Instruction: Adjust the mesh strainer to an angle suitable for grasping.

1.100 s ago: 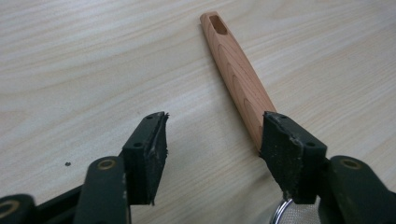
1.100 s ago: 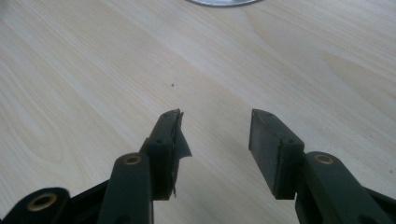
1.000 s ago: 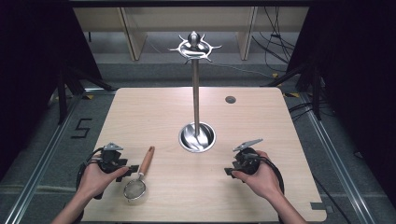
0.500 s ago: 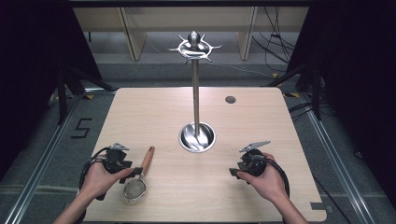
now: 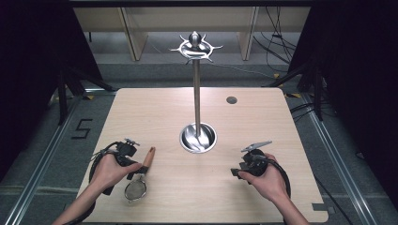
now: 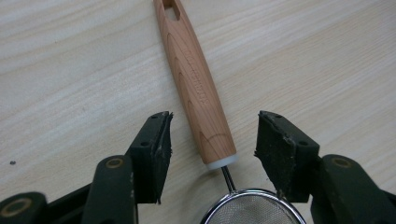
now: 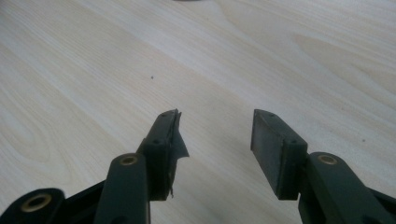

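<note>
A small mesh strainer [image 5: 135, 190] with a wooden handle [image 6: 198, 88] lies flat on the table at the front left, handle pointing away from me. My left gripper [image 5: 140, 168] straddles the near end of the handle. In the left gripper view, that gripper [image 6: 215, 119] has the handle between its jaws with a gap at each pad. The jaws have just been closing. My right gripper [image 5: 236, 172] rests low at the front right. In the right gripper view, that gripper [image 7: 215, 116] is open over bare wood. A tall metal stand [image 5: 196, 93] with hooks on top rises from a round base [image 5: 198, 137] mid-table.
The light wooden table [image 5: 263, 122] has a small dark round spot [image 5: 231, 100] at the back right. Cables trail from both grippers over the front edge. Shelf legs and dark floor lie beyond the table's far edge.
My left hand has moved right and slightly away from me, bringing its jaws around the strainer's handle, and the jaws have narrowed. The right hand has hardly moved.
</note>
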A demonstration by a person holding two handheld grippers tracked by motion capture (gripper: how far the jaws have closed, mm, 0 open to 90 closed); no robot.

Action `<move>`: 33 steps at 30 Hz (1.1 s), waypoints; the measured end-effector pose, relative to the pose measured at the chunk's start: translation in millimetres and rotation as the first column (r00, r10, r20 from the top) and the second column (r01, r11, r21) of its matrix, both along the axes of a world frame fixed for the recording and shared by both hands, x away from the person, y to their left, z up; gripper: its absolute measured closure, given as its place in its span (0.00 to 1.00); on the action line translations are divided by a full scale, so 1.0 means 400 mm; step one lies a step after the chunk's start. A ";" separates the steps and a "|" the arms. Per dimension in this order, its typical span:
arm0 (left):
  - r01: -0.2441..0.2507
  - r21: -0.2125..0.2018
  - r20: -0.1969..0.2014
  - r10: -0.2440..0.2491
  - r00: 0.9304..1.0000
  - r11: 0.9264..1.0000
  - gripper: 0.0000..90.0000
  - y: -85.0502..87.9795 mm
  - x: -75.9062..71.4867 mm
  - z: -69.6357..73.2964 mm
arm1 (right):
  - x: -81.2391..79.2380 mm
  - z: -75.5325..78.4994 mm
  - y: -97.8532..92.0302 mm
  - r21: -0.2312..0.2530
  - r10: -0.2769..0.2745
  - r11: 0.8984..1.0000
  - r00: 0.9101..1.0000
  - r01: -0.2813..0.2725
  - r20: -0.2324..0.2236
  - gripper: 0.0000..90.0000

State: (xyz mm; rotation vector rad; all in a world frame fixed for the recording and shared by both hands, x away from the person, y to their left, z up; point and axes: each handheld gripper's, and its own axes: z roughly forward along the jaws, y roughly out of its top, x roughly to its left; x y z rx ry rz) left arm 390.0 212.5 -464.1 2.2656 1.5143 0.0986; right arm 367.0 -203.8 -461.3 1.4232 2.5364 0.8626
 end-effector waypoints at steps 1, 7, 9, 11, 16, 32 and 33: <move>0.000 0.000 0.000 0.000 1.000 1.000 0.49 0.000 0.000 0.000 | 0.000 0.000 0.000 0.000 0.000 1.000 1.000 0.000 0.000 0.58; -0.036 0.076 -0.189 0.050 0.981 0.996 0.51 -0.030 0.036 -0.027 | 0.001 -0.003 -0.004 0.007 -0.013 1.000 1.000 0.013 -0.008 0.58; -0.069 0.081 -0.192 0.084 0.978 0.994 0.52 -0.041 0.038 -0.035 | 0.005 -0.008 -0.007 0.007 0.004 1.000 1.000 -0.004 0.016 0.58; -0.036 0.097 -0.210 0.056 0.976 0.995 0.53 -0.040 0.043 -0.035 | 0.002 -0.007 -0.005 0.011 -0.012 1.000 1.000 0.012 -0.013 0.58; -0.070 0.093 -0.195 0.088 0.977 0.993 0.56 -0.047 0.050 -0.040 | 0.003 -0.012 -0.004 0.022 -0.019 1.000 1.000 0.019 -0.001 0.58; -0.030 0.160 -0.272 0.073 0.959 0.987 0.75 -0.035 0.064 -0.033 | 0.002 -0.007 -0.010 0.010 -0.012 1.000 1.000 0.012 -0.013 0.58; -0.040 0.142 -0.263 0.077 0.962 0.989 0.75 -0.031 0.063 -0.033 | 0.002 -0.007 -0.010 0.011 -0.012 1.000 1.000 0.012 -0.013 0.58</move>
